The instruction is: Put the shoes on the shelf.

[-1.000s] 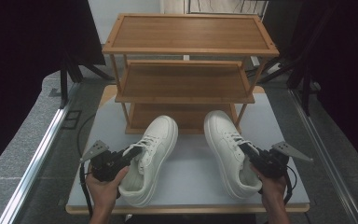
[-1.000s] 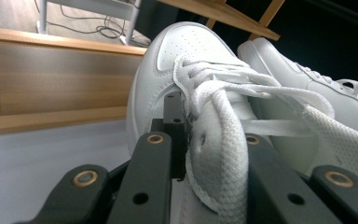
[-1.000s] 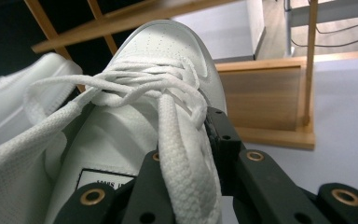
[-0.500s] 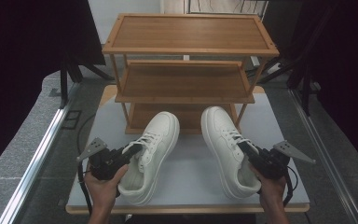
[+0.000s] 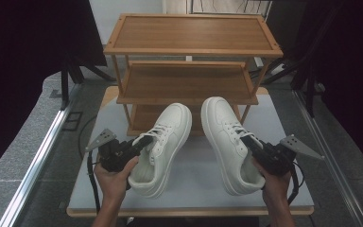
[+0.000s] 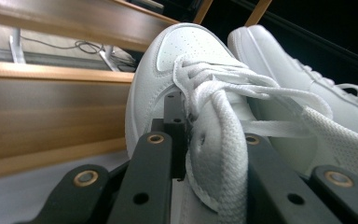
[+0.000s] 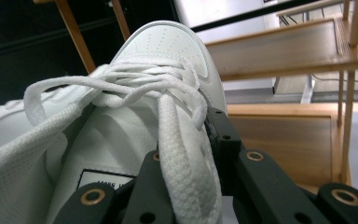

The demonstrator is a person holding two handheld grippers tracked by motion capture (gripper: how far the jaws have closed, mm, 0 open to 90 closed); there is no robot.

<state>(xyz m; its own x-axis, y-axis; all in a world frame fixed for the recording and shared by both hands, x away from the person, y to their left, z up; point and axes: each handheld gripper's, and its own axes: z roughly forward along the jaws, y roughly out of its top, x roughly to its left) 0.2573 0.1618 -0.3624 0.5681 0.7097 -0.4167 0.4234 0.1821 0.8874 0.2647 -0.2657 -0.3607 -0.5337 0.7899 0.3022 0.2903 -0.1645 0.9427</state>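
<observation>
Two white shoes stood on the table, toes at twelve o'clock by the rack (image 5: 189, 85). The left gripper (image 5: 139, 144) was clamped on the left shoe (image 5: 163, 146), the right gripper (image 5: 255, 144) on the right shoe (image 5: 227, 142), each at the laced collar. The shoes were judged light, soft-walled and liable to sag; the padded collar was judged the surest hold.

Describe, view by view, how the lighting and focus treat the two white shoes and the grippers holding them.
High view: even light, left shoe and right shoe sharp, surroundings black. Left gripper view: left gripper and near lace soft-focused, toe crisper, background dark. Right gripper view: right gripper and close lace blurred, shoe rack brightly lit.
</observation>
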